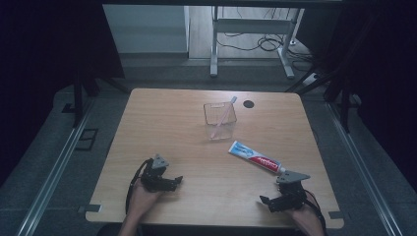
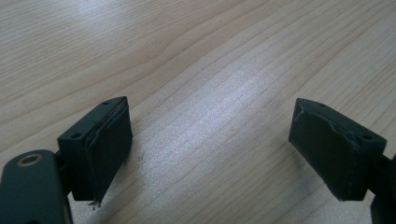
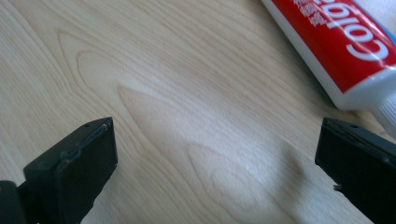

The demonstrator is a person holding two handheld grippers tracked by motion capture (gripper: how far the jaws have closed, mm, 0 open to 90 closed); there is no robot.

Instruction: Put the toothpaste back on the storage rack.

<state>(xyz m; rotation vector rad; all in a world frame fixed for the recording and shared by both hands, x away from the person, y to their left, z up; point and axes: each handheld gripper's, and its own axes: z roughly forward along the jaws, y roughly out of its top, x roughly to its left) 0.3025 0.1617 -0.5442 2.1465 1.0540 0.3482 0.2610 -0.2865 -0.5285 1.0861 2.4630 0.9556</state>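
The left gripper (image 1: 173, 180) rests low near the near-left corner of the table (image 1: 167, 113), held in a hand (image 1: 142, 196) that comes in over the near edge. Its jaws stand wide apart with bare wood between them, so it is released and grips nothing. Toward the far edge, a little right of centre, a clear plastic bin (image 1: 220, 119) stands upright with a pink toothbrush (image 1: 222, 117) leaning in it, the head poking above the far rim. Right of that, a toothpaste tube (image 1: 256, 158) lies flat and aslant, its flat end toward the bin and its cap end toward the near-right corner. The right gripper (image 1: 268, 201) sits just beside that cap end, by the near-right corner, also spread open and empty; in the right gripper view the tube (image 3: 336, 42) lies just beyond the right-hand jaw rather than between the two.

The likely trouble is on this side. Because the tube is off to one side of the jaws, closing from here would probably catch only the narrow cap end or miss, and a nudge could skid the tube toward the right edge. A slanted grip on the soft body might also let it droop or slip.

There is open wood across the middle of the table and between the tube and bin. The bin looks light and may tip if bumped.
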